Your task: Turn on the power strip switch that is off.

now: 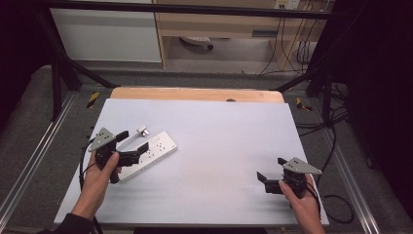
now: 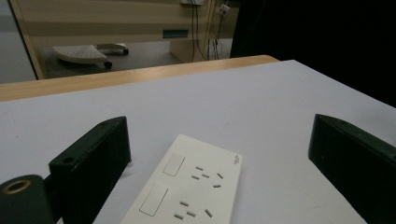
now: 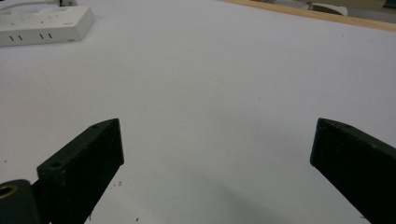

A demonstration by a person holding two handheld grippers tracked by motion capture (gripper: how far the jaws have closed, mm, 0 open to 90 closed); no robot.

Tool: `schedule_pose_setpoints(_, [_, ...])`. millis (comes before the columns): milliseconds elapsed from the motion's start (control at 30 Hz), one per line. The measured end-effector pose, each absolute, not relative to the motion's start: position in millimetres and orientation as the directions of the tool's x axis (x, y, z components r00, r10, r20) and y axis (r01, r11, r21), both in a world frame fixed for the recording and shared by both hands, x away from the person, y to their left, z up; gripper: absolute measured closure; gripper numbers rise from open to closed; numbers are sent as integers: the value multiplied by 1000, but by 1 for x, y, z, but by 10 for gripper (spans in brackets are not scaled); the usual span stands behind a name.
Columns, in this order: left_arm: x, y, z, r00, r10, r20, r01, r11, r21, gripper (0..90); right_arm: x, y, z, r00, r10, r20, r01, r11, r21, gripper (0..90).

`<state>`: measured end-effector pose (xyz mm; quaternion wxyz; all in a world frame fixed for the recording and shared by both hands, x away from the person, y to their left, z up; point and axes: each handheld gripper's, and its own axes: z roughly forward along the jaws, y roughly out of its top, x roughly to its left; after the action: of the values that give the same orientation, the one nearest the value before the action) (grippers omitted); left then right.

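left gripper (image 1: 135, 141) released over power strip (image 1: 155, 151) (white) | right gripper (image 1: 272, 168) released

We see a dark sleeve cuff (image 1: 73, 222) at the left wrist; our black two-jaw left gripper (image 1: 132, 142) and matching right gripper (image 1: 272, 168) each carry a grey three-cornered plate (image 1: 103, 138); black cable (image 1: 82, 171) trails.

Grey carpeted floor (image 1: 39, 112) around a white-topped table (image 1: 219, 141) with a wooden far edge (image 1: 195, 93). Beyond: light wood cabinet (image 1: 219, 24), white panel (image 1: 104, 34), hanging black cables (image 1: 287, 44). Black frame bars (image 1: 63, 68) and dark surroundings at both sides.
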<state>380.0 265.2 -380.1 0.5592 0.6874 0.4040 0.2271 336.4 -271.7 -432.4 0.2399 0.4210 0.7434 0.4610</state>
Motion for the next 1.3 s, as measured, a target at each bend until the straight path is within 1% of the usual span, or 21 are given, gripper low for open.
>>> schedule_pose_setpoints(300, [359, 282, -369, 566, 814, -134, 274, -32, 961, 58, 337, -272, -433, -527, 849, 31, 404, 219, 888, 33])
schedule_pose_setpoints(733, [333, 310, -374, 548, 826, -131, 263, -22, 965, 58, 337, -272, -433, -527, 850, 28, 405, 222, 887, 33])
schedule_pose_setpoints(1033, [326, 318, -388, 541, 829, -140, 280, -20, 960, 59, 337, -272, -433, -526, 850, 28, 405, 222, 887, 33])
schedule_pose_setpoints(1300, [324, 318, -419, 527, 832, -173, 349, -26, 937, 81, 337, -272, -433, -523, 852, 26, 406, 222, 887, 33])
